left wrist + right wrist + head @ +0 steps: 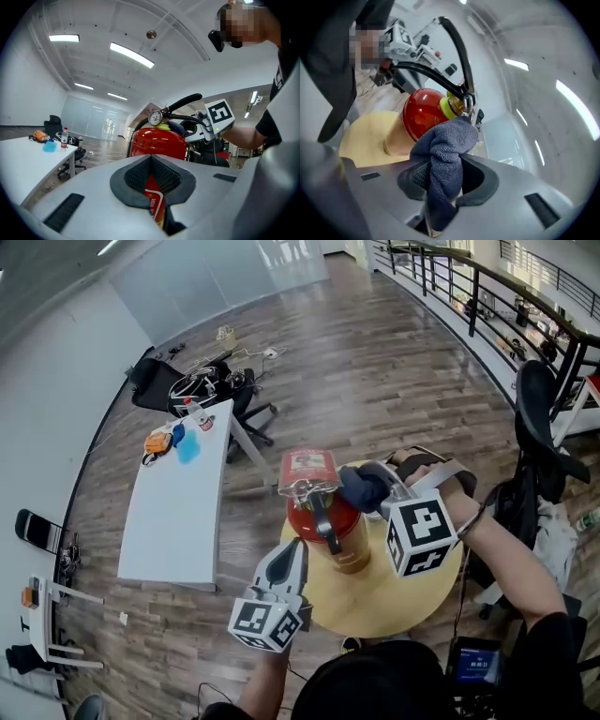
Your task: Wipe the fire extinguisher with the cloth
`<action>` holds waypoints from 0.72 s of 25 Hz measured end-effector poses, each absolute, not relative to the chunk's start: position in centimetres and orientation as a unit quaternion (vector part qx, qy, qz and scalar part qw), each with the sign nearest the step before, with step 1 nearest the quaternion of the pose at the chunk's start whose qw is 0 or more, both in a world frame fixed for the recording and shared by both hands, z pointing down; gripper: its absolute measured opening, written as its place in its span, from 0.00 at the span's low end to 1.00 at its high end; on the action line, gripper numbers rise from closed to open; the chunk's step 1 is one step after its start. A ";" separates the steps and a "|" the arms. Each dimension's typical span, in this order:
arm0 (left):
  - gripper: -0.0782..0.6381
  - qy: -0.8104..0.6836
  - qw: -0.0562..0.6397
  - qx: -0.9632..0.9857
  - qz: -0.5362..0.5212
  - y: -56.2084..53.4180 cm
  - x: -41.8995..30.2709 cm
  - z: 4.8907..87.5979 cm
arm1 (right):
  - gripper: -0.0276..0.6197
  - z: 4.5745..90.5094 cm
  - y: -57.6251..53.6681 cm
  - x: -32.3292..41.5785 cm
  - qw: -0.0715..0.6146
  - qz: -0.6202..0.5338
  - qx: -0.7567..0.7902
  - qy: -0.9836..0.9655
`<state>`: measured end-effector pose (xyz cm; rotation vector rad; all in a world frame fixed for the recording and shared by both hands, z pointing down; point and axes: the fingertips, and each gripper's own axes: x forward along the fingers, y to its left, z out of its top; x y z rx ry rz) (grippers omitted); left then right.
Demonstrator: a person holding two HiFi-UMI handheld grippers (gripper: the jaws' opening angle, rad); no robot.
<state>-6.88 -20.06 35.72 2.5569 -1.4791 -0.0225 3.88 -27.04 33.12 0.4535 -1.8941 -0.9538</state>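
- The fire extinguisher (345,517) stood upright on the round yellow table (394,601), close to its far-left edge in the head view.
- The right gripper (380,493) was held level with the extinguisher's top and pointed left at it from the right-hand side of the table.
- The right fingers were closed on the dark blue cloth (361,487). In the right gripper view the cloth (445,154) rose between the pads as a bunched wad.
- The wad lay against the red shoulder of the fire extinguisher (423,112), just below the yellow-green neck.
- The right forearm (520,587) reached in from the lower right, over the near-right edge of the table. The right hand (441,476) was behind the gripper's marker cube (422,535).
- The left gripper (295,545) pointed up and away from the person, at the near-left edge of the table, just beside the extinguisher's body.
- In the left gripper view the fingers met at their tips with nothing gripped between them. The extinguisher's label showed through the opening between the pads.
- Whether the left fingertips touched the cylinder could not be determined.
- The pressure gauge (155,118) faced the left gripper's camera.
- A long white table (173,512) stood well apart on the wooden floor to the left.
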 end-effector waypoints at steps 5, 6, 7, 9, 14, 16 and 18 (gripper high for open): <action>0.14 -0.519 0.089 0.850 -0.007 -20.2 -6.7 35.7 | 0.23 34.6 -28.8 3.6 0.433 -0.345 0.148 -0.819; 0.14 -0.522 0.087 0.849 -0.007 -20.2 -6.7 35.7 | 0.23 35.4 -29.1 3.6 0.423 -0.318 0.142 -0.837; 0.14 -0.525 0.085 0.847 -0.006 -20.2 -6.7 35.7 | 0.23 36.6 -29.4 3.5 0.418 -0.294 0.135 -0.849; 0.14 -0.534 0.085 0.841 -0.005 -20.1 -6.7 35.6 | 0.22 40.1 -29.7 3.4 0.427 -0.262 0.116 -0.858; 0.14 -0.553 0.088 0.829 -0.003 -20.1 -6.6 35.6 | 0.22 51.2 -29.3 3.6 0.475 -0.206 0.076 -0.852; 0.14 -0.558 0.087 0.825 -0.003 -20.1 -6.6 35.6 | 0.22 55.6 -28.7 4.0 0.490 -0.176 0.060 -0.852; 0.14 -0.563 0.085 0.822 -0.003 -20.1 -6.7 35.6 | 0.21 59.4 -27.8 4.2 0.497 -0.145 0.054 -0.854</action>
